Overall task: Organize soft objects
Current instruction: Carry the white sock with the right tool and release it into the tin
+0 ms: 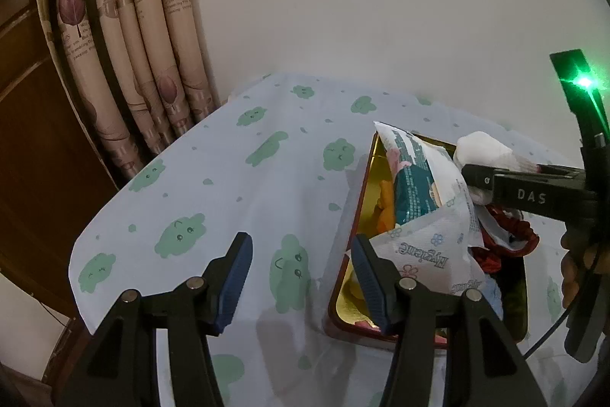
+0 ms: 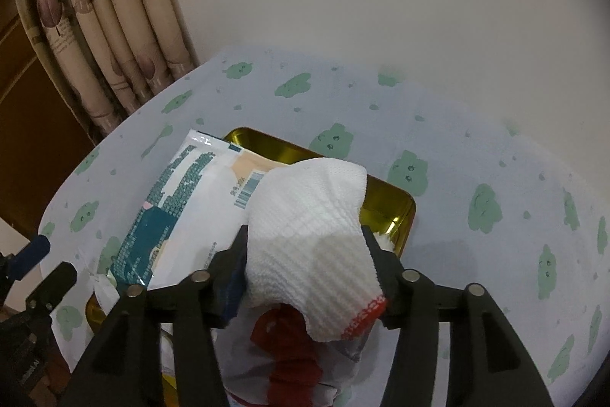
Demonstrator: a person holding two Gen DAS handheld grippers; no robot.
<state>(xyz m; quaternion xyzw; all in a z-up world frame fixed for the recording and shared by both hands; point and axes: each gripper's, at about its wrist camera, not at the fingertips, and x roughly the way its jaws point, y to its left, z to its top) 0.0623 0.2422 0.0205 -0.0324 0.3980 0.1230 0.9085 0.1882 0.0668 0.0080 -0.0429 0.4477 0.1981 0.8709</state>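
The right tongs [image 2: 305, 266], closed on a white waffle-knit cloth with a red-stitched edge [image 2: 309, 216], hold it directly above the gold-lined rectangular tin [image 2: 392, 212], while the left tongs [image 1: 301, 281] gape empty just left of it.

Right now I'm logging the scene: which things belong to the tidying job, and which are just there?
Job:
right gripper, shut on white knit glove
gold tin
tissue packs
red scrunchie
left gripper, open, empty

Just there:
cloud-print tablecloth
curtain
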